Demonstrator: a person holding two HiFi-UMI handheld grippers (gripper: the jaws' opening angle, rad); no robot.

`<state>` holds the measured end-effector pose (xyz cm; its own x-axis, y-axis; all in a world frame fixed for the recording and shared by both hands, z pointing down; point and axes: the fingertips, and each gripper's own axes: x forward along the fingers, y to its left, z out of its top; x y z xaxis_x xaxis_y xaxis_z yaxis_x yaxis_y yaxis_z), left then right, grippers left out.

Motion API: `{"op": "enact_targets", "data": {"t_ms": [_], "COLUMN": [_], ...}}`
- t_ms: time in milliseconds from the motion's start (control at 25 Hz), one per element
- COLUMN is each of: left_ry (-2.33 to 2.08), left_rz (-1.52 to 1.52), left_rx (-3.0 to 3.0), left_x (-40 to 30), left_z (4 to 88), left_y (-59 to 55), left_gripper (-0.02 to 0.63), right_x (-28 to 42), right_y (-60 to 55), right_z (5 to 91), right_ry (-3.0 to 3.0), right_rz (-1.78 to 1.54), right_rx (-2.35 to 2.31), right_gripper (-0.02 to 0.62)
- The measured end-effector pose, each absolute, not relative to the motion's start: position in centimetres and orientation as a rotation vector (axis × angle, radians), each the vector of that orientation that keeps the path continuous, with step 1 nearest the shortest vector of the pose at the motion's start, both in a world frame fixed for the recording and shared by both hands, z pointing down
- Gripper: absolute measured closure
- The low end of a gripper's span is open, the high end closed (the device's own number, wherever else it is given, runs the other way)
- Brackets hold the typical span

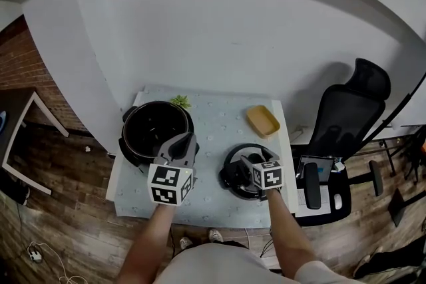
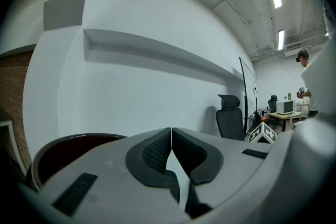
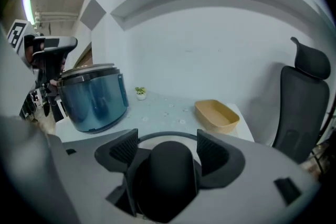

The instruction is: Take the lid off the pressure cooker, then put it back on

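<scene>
lid: lying flat on the table, off the pot and to its right.
pressure cooker: standing open at the table's left end.
right gripper: i'm clamping its jaws on the lid's black handle.
left gripper: i'm holding it closed and empty, hovering by the cooker's rim.
yellow tray: sitting behind the lid.

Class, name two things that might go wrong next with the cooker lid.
1. The right gripper holds the lid only by its rounded handle; lifted, it might tilt or slip.
2. The left gripper, shut and empty, is not steadying the open pressure cooker, which might shift.
</scene>
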<state>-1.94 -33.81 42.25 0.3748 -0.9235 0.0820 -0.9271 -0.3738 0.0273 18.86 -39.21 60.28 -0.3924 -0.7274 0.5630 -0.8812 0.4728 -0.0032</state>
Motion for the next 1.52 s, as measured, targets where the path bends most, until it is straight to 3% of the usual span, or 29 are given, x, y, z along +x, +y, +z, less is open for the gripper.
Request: {"op": "enact_targets", "data": {"t_ms": [920,1520], "left_ry": [-1.765,-1.797], "left_rz": [0.088,0.047], "left_rx": [2.523,2.534], "left_x": [-3.6,-4.8], "left_z": [42.0,40.5], "left_y": [-32.7,-32.9], "left_gripper": [0.592,0.592], "right_x": [19.9,21.0], "right_y": [-38.7,-41.2], "right_z": [63.8,49.8], "right_ry": [-2.1,-2.207], "right_rz": [0.49,0.337], "right_rx": [1.325,1.471], "right_gripper": [0.317,0.318]}}
